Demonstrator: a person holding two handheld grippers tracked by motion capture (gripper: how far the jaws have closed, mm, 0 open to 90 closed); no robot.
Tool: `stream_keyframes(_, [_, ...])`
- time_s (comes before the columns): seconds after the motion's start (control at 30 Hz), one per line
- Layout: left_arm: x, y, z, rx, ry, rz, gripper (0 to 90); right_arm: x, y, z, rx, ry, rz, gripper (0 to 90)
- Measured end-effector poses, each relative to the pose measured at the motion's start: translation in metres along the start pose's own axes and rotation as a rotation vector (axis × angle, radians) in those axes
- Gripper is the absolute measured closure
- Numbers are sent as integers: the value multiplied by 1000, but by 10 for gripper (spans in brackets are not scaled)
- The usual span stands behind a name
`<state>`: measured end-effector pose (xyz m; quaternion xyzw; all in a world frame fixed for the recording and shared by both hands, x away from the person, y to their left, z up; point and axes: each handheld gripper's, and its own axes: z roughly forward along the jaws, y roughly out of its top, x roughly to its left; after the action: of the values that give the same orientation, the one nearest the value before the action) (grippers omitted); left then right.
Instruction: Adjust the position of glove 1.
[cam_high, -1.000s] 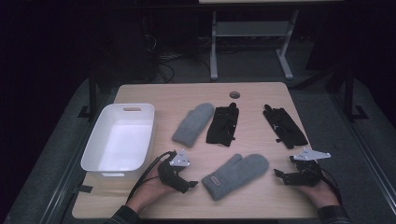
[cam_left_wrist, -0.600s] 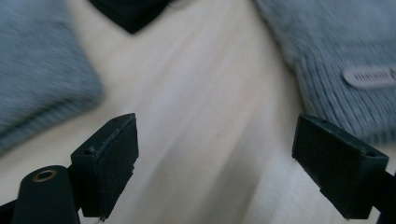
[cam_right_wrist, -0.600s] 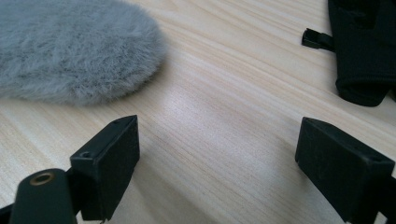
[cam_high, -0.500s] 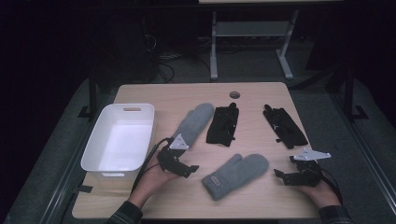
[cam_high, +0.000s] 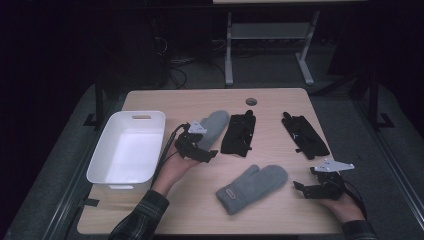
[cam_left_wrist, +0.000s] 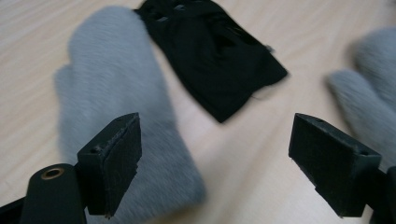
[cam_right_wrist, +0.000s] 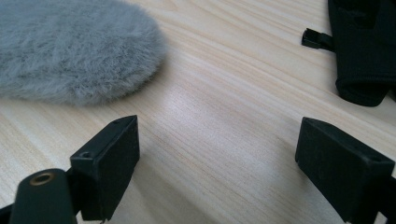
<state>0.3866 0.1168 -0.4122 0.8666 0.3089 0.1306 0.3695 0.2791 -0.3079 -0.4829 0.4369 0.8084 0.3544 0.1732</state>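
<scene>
Left gripper (cam_high: 200, 148) gaping over far grey mitten (cam_high: 212, 127) cuff, nothing gripped; white bin (cam_high: 107, 165) bare (right gripper (cam_high: 306, 188) idle, also gaping), so all four gloves left.

The left tongs (cam_high: 200, 145) have moved forward, jaws apart, up to the far grey mitten's (cam_high: 212, 127) cuff

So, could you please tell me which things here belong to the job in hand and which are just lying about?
In play:
- left gripper, open, at the far grey mitten
- white bin beside it, a likely destination

Lying about for now:
- near grey mitten
- two black gloves
- right gripper, open, over bare table
</scene>
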Motion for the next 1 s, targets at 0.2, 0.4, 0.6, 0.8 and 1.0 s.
stream_keyframes(0.2, [20,16,13,-7,41,-34,193,0,0,0,0,0,0,135])
stream_keyframes(0.4, [39,29,27,-3,71,-69,217,0,0,0,0,0,-1,135])
stream_keyframes(0.6, [59,32,44,18,90,-117,247,0,0,0,0,0,-1,135])
stream_keyframes(0.8, [65,31,58,36,95,-140,258,0,0,0,0,0,0,135])
stream_keyframes(1.0, [67,27,72,58,104,-136,251,0,0,0,0,0,0,135])
